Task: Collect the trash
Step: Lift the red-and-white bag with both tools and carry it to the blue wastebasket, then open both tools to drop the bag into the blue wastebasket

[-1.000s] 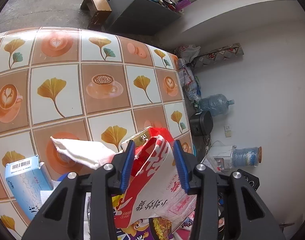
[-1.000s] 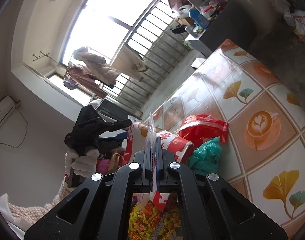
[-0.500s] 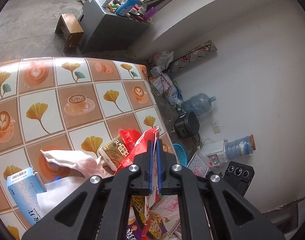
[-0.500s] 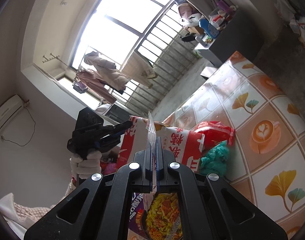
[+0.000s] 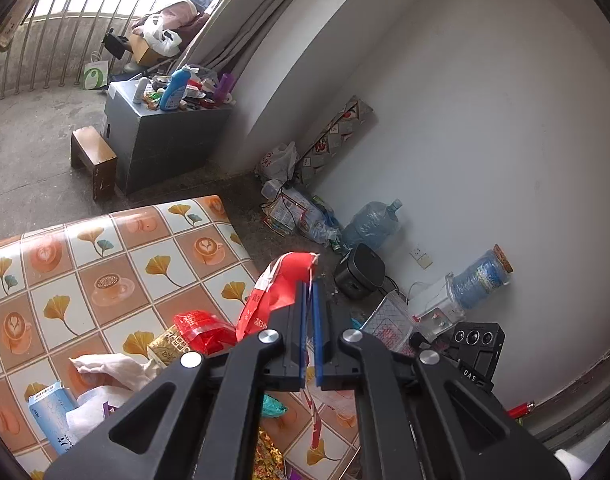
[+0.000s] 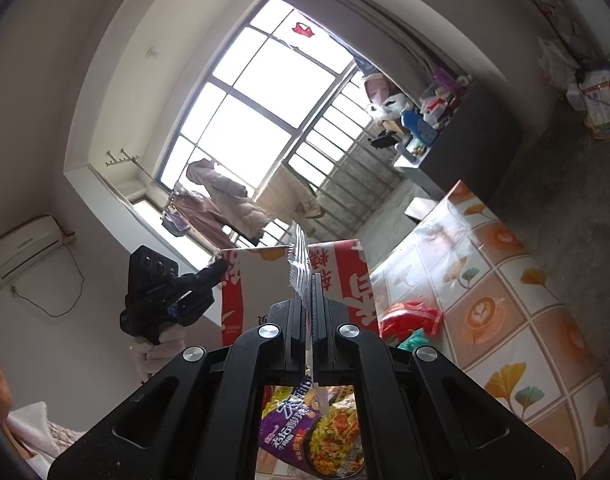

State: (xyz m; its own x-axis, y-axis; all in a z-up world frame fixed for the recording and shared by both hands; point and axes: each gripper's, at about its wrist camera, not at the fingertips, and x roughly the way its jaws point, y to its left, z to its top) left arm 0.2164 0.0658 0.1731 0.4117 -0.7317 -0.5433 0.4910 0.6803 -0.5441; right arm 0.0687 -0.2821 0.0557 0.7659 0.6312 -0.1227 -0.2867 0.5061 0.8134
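A red and white plastic bag (image 5: pixel 283 288) hangs between my two grippers above the tiled table (image 5: pixel 105 248). My left gripper (image 5: pixel 309 292) is shut on one edge of the bag. In the right wrist view the bag (image 6: pixel 345 276) is stretched wide, with my right gripper (image 6: pixel 311 280) shut on its crinkled seam and the left gripper (image 6: pixel 219 268) pinching its far corner. On the table lie a red wrapper (image 5: pixel 201 330), a gold packet (image 5: pixel 167 346), crumpled tissue (image 5: pixel 105 364), a teal wrapper (image 5: pixel 273 406) and a purple noodle packet (image 6: pixel 305 428).
A blue tissue box (image 5: pixel 49 416) stands at the table's near left. On the floor beyond the table are a grey cabinet (image 5: pixel 161 136), a wooden stool (image 5: pixel 95 160), a water jug (image 5: pixel 369 224) and a black cooker (image 5: pixel 359 272). A gloved hand (image 6: pixel 157 344) holds the left gripper.
The left jaws have shut on the bag's edge, then both grippers rose and lifted the bag off the table, spreading it wide between them.
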